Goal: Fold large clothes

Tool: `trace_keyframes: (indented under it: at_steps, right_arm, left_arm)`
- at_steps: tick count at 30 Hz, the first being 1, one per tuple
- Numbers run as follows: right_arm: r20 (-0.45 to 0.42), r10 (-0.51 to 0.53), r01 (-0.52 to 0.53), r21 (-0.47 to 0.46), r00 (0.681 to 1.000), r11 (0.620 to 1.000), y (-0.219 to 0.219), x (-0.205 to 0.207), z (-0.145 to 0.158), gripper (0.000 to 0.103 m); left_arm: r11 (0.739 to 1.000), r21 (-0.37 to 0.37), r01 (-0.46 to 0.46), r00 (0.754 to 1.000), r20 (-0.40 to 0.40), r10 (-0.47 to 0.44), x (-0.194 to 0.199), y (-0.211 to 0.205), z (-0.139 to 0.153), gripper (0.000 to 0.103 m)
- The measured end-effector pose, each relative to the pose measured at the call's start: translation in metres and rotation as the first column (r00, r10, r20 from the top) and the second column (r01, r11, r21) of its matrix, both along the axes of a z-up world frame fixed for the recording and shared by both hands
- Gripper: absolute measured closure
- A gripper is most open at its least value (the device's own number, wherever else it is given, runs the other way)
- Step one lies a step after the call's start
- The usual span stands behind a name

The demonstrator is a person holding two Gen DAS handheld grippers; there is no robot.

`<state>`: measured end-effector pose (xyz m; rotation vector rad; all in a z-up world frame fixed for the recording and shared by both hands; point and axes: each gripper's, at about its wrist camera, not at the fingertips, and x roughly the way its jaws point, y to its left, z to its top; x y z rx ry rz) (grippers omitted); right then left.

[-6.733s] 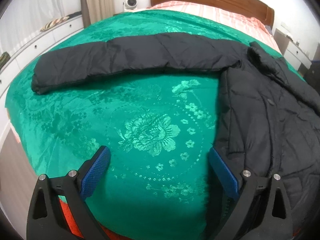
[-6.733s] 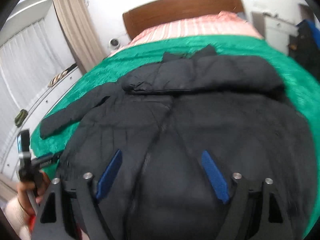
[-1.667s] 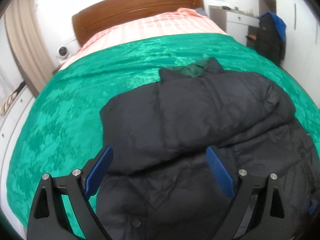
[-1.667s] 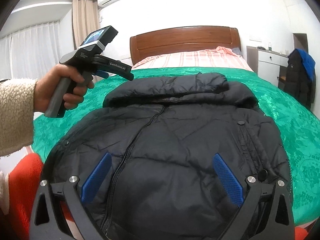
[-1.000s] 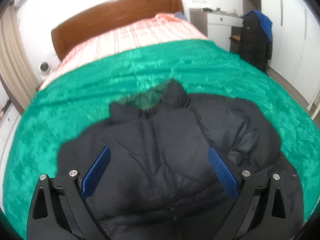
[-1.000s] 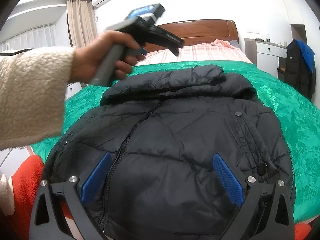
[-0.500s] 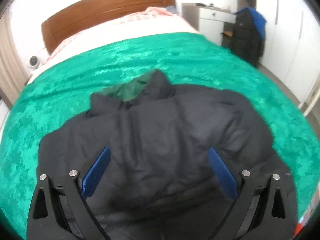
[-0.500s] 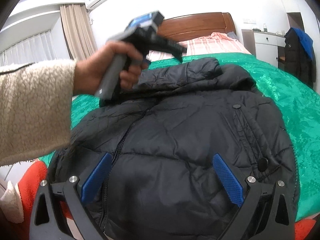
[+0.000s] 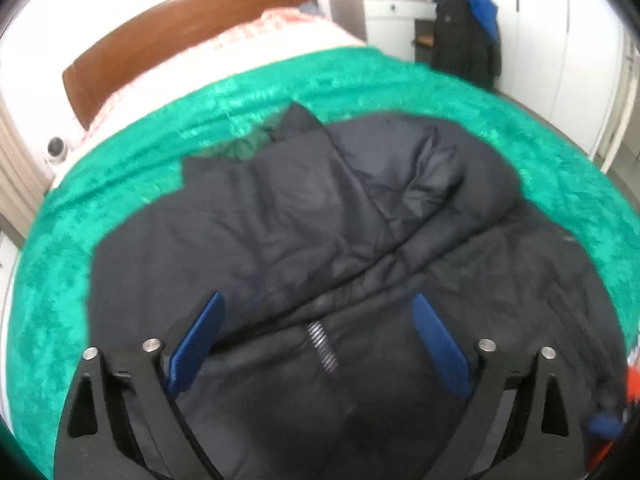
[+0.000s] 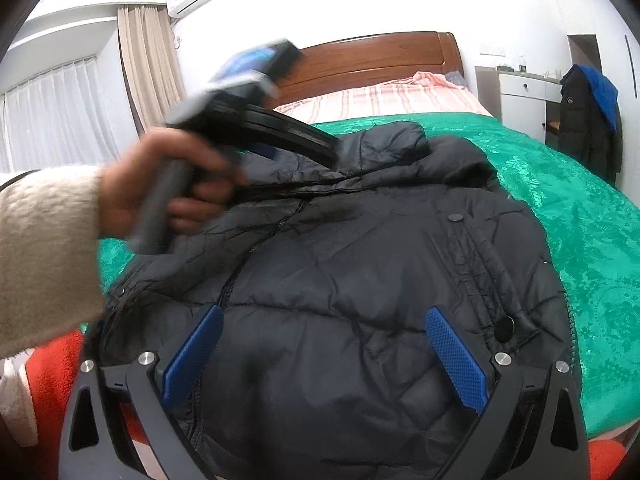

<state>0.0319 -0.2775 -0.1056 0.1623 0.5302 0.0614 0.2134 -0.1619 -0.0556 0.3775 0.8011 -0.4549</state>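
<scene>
Jacket: black puffer jacket (image 10: 360,280) lies front-up on the green bedspread (image 10: 580,208), collar toward the far headboard (image 10: 380,52), hem at the near edge; both sleeves look folded across the chest.
Left gripper: left gripper (image 9: 316,336) hovers over the folded sleeves (image 9: 320,216) with jaws spread, holding nothing; its picture is blurred.
Right gripper: right gripper (image 10: 324,356) hangs over the near hem, jaws apart and empty.
Risk, sleeves: padded sleeves may spring open if the hem is lifted before they are pinned.
Risk, grip: slick, thick quilting could slip from a shallow pinch at the hem.
Risk, edge: hem sits at the near edge, so a dropped fold could slide off.
</scene>
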Motion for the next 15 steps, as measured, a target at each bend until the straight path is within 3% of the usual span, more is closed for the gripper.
trace_keyframes:
  at_steps: [4,10,15]
  right_arm:
    - [0.006,0.017,-0.017,-0.008,1.0,1.0,0.006,0.001,0.002,0.003]
    - [0.006,0.052,-0.051,-0.048,0.999,0.998,0.019,0.002,0.001,0.003]
    - [0.014,0.028,-0.027,-0.066,1.0,0.997,0.017,-0.002,0.0,0.003]
  left_arm:
    - [0.999,0.035,-0.019,1.0,0.022,0.018,-0.033,0.051,0.014,0.004]
    - [0.989,0.102,-0.105,0.994,0.001,0.106,-0.073,0.117,0.0,0.004]
    - [0.976,0.053,-0.21,0.976,-0.054,0.213,-0.109,0.162,-0.02,0.004]
